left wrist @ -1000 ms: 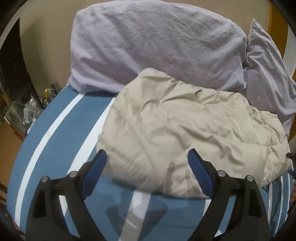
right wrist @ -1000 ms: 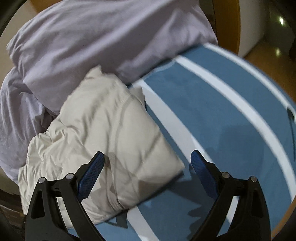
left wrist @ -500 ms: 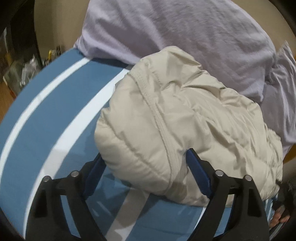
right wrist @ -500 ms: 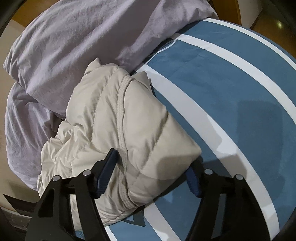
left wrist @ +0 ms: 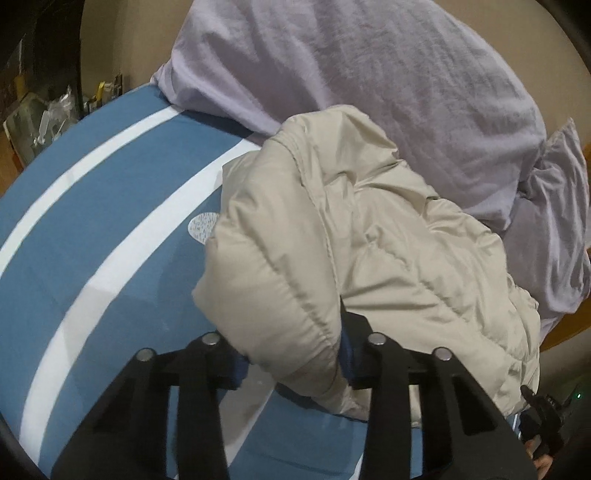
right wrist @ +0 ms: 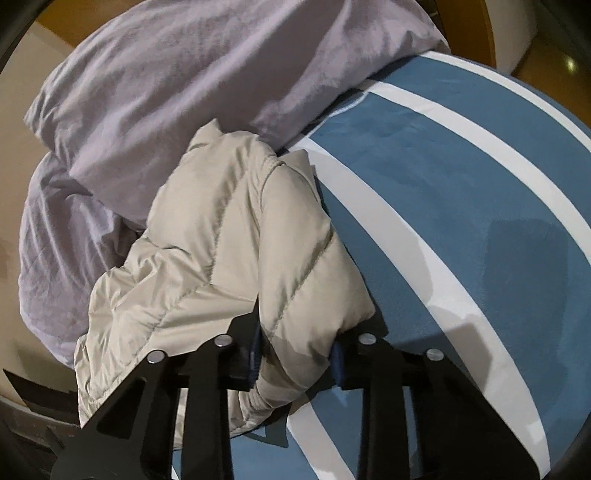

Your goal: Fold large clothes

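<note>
A beige puffer jacket [left wrist: 369,236] lies bunched on the blue-and-white striped bed cover [left wrist: 110,221], against a lilac duvet. My left gripper [left wrist: 293,363] is shut on the jacket's near left corner, the padded fabric bulging between the blue pads. In the right wrist view the same jacket [right wrist: 229,251] shows, and my right gripper [right wrist: 295,360] is shut on its near right corner. Both fingertips are partly hidden by fabric.
A rumpled lilac duvet [left wrist: 388,74] is piled behind the jacket, also in the right wrist view [right wrist: 166,81]. Striped bed cover [right wrist: 461,184] stretches to the right. Clutter [left wrist: 40,110] sits on the floor beyond the bed's left edge. A wooden frame [right wrist: 476,26] stands at the back.
Both grippers moved forward onto the jacket's near edge and closed on it; a second ago both were open and short of the fabric.
</note>
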The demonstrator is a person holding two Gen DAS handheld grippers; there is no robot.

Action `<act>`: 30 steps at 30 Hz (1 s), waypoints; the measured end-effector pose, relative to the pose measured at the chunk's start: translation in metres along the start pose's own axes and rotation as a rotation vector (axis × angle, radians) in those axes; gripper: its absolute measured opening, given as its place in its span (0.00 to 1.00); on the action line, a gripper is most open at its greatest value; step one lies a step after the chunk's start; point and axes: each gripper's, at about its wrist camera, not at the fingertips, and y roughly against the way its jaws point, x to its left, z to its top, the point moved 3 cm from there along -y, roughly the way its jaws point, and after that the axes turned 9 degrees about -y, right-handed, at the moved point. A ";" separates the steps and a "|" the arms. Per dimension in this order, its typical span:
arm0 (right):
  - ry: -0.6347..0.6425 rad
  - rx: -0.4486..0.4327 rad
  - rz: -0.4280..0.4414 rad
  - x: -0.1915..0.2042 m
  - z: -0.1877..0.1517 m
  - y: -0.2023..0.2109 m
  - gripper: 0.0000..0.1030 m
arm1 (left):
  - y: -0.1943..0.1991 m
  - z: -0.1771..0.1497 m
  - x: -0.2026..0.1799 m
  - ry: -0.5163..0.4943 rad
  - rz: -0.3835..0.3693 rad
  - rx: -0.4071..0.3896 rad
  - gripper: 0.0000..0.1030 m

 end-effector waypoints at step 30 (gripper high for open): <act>0.190 0.037 -0.011 -0.035 -0.104 0.109 0.46 | 0.109 -0.103 0.078 0.029 0.097 -0.019 0.50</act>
